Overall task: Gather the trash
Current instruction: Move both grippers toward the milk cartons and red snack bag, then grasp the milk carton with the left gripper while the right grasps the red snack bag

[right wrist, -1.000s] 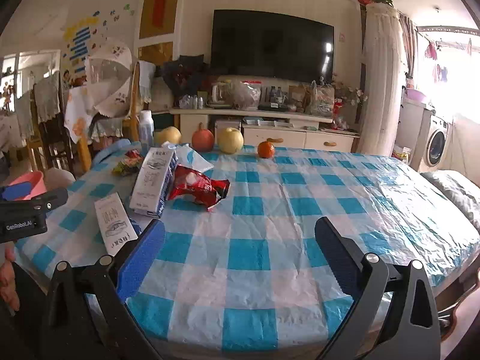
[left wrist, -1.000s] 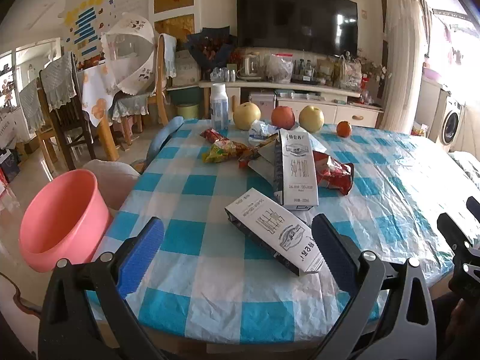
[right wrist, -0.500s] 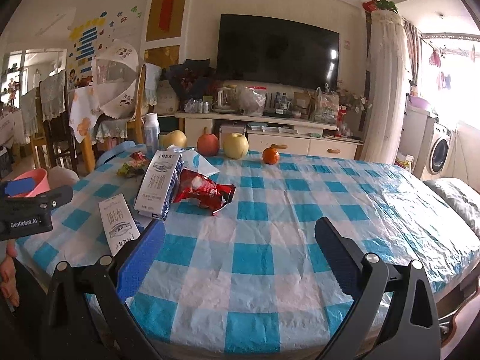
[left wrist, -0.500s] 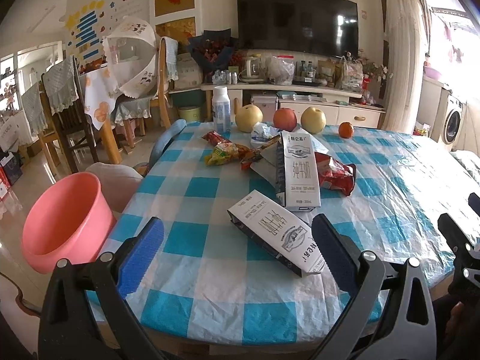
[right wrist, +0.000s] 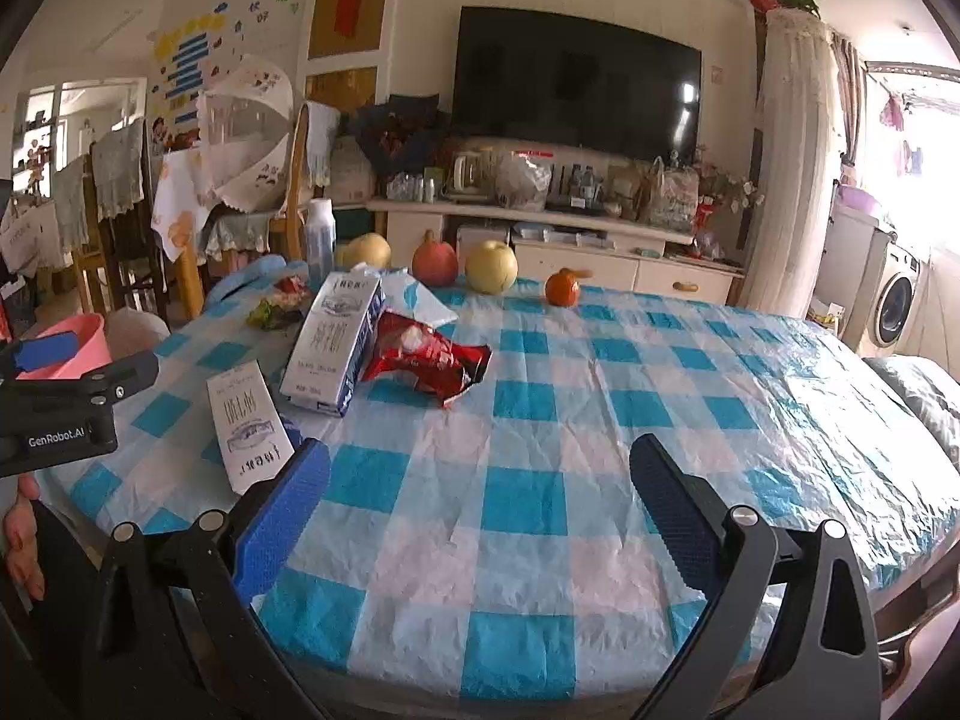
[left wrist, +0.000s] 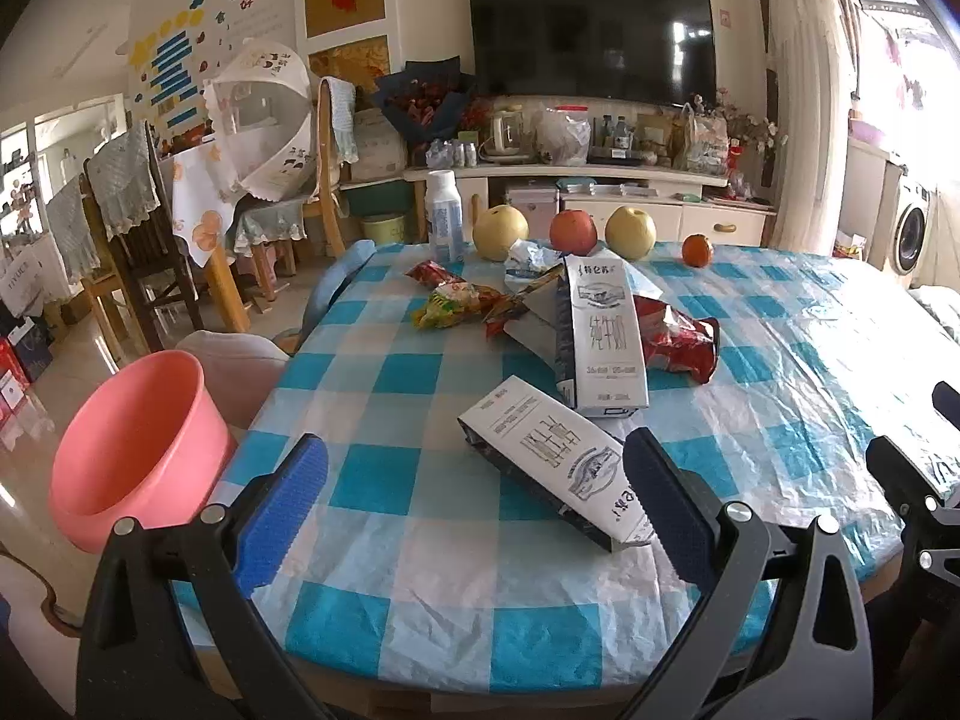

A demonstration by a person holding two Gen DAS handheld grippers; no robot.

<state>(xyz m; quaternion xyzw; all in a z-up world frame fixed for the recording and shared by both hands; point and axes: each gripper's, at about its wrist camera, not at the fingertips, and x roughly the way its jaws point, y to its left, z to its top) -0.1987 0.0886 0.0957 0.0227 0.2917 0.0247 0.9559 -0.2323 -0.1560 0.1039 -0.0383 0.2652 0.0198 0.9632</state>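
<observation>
Left gripper [left wrist: 477,501] and right gripper [right wrist: 480,504] both spread wide, holding nothing, above near edge of blue-and-white checked plastic tablecloth [left wrist: 420,516]. Living room, black wall television [left wrist: 591,36] behind. Views slightly closer than a second ago. Flattened white milk carton [left wrist: 552,459] just ahead of left gripper; red crumpled snack bag [right wrist: 423,357] beyond; pink plastic basin [left wrist: 135,444] off table's left.

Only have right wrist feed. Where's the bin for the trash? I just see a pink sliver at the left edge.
Observer: In the left wrist view it's a pink tub on the floor, off the table's left edge, open side up.
Operator: Anything in it?
Observer: The inside that shows looks empty; the bottom is partly hidden.
Operator: Left gripper holding anything?
Observer: No, the left gripper is open, and the nearest milk carton lies flat on the table just ahead of its right finger.
</observation>
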